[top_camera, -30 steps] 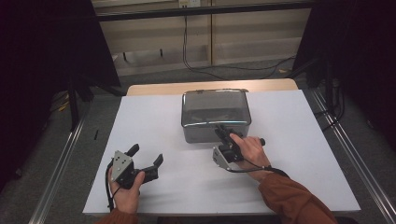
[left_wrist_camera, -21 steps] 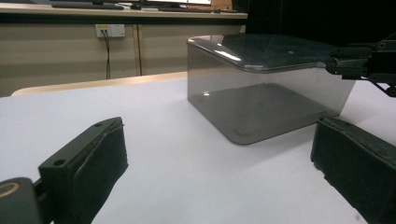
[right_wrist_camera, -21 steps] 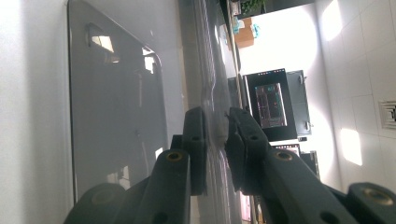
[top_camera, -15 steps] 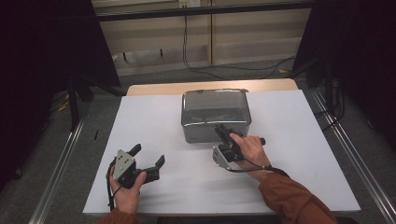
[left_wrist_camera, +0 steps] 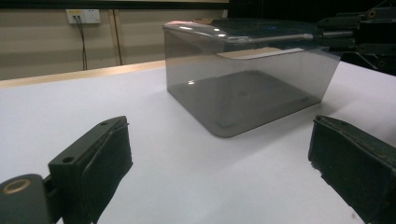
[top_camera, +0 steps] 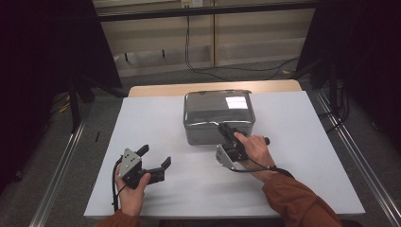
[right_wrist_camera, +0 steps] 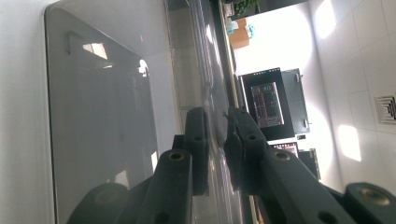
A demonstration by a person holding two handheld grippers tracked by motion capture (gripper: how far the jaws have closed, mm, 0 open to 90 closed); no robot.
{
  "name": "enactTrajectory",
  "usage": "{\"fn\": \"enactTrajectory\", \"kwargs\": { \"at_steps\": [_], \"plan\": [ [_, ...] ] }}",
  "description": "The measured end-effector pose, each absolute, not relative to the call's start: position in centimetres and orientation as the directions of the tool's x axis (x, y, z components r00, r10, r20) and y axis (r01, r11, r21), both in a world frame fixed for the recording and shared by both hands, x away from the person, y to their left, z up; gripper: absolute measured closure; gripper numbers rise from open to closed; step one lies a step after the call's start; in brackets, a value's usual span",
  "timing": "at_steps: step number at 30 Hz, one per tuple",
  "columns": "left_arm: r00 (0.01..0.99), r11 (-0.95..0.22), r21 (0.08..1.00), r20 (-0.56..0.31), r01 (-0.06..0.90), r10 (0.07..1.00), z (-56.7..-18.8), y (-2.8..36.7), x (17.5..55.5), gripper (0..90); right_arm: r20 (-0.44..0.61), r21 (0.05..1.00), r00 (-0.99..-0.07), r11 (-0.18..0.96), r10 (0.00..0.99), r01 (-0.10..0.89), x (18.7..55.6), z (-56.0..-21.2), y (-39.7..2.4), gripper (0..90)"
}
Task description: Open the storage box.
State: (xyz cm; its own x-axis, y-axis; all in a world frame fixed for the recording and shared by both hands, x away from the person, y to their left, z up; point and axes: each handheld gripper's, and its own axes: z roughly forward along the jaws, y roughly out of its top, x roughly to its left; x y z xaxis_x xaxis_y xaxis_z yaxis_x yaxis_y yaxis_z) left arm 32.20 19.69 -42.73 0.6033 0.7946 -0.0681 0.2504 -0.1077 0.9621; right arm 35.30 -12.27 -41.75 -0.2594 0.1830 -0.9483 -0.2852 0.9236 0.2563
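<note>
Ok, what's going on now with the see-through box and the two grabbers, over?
Right gripper shut on the box lid, near edge. Left gripper open, off to the side on the table. Nothing in the way.

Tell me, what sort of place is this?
Probably a lab or workshop set up for recording: a white table inside a metal frame, loose cables on the floor, and a person's handheld grippers working a clear box.

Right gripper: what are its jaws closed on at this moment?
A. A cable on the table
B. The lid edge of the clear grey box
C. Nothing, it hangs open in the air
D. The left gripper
B. In the right gripper view the right gripper pinches the lid edge of the clear grey box between its jaws.
</note>
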Motion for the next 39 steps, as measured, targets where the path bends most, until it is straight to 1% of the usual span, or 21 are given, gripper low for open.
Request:
{"fn": "enactTrajectory", "kwargs": {
  "at_steps": [4, 6, 7, 9, 12, 14, 18, 23, 26, 28, 33, 36, 39],
  "plan": [
    [0.608, -0.099, 0.965, -0.072, 0.244, 0.791, -42.3, 19.4, 32.8, 5.7, -0.949, 0.253, -0.258, 0.923, 0.18, -0.288, 35.3, -41.7, -12.3, 78.9],
    [0.607, -0.113, 0.967, -0.05, 0.226, 0.793, -42.0, 19.3, 33.1, 5.7, -0.948, 0.258, -0.259, 0.922, 0.184, -0.289, 35.3, -41.7, -12.3, 78.9],
    [0.612, -0.11, 0.968, -0.053, 0.225, 0.789, -41.9, 19.2, 33.3, 5.5, -0.949, 0.259, -0.256, 0.921, 0.187, -0.29, 35.4, -41.6, -12.3, 79.0],
    [0.629, -0.079, 0.969, -0.088, 0.233, 0.773, -41.6, 19.0, 33.8, 5.5, -0.949, 0.257, -0.255, 0.92, 0.184, -0.295, 35.4, -41.5, -12.3, 79.0],
    [0.64, -0.101, 0.971, -0.063, 0.216, 0.766, -41.3, 18.6, 34.5, 5.1, -0.95, 0.257, -0.251, 0.92, 0.184, -0.297, 35.5, -41.2, -12.2, 79.4],
    [0.654, -0.104, 0.974, -0.055, 0.202, 0.755, -41.3, 18.3, 34.8, 3.1, -0.949, 0.262, -0.25, 0.918, 0.19, -0.298, 35.5, -41.0, -12.3, 79.5],
    [0.657, -0.088, 0.971, -0.084, 0.224, 0.75, -41.2, 17.7, 35.5, 2.2, -0.947, 0.274, -0.249, 0.914, 0.203, -0.298, 35.6, -40.9, -12.4, 79.4],
    [0.684, -0.083, 0.975, -0.082, 0.206, 0.725, -40.6, 16.8, 36.4, 2.8, -0.947, 0.277, -0.245, 0.913, 0.207, -0.299, 35.6, -40.7, -12.4, 79.5],
    [0.695, -0.1, 0.976, -0.063, 0.192, 0.717, -40.3, 16.2, 37.0, 5.7, -0.948, 0.276, -0.241, 0.913, 0.208, -0.3, 35.6, -40.6, -12.4, 79.6],
    [0.698, -0.083, 0.979, -0.074, 0.188, 0.712, -40.1, 15.7, 37.4, 5.7, -0.948, 0.275, -0.241, 0.912, 0.206, -0.303, 35.7, -40.5, -12.5, 79.7],
    [0.7, -0.112, 0.982, -0.029, 0.155, 0.714, -39.9, 14.8, 38.5, 4.9, -0.947, 0.28, -0.24, 0.911, 0.212, -0.302, 35.7, -40.4, -12.4, 79.7],
    [0.708, -0.098, 0.983, -0.04, 0.153, 0.705, -40.0, 14.3, 39.1, 4.3, -0.948, 0.279, -0.236, 0.911, 0.212, -0.303, 35.7, -40.3, -12.5, 79.8],
    [0.709, -0.127, 0.982, -0.01, 0.141, 0.705, -40.1, 13.8, 39.5, 3.7, -0.947, 0.289, -0.233, 0.909, 0.223, -0.302, 35.7, -40.2, -12.5, 79.8]
  ]
}}
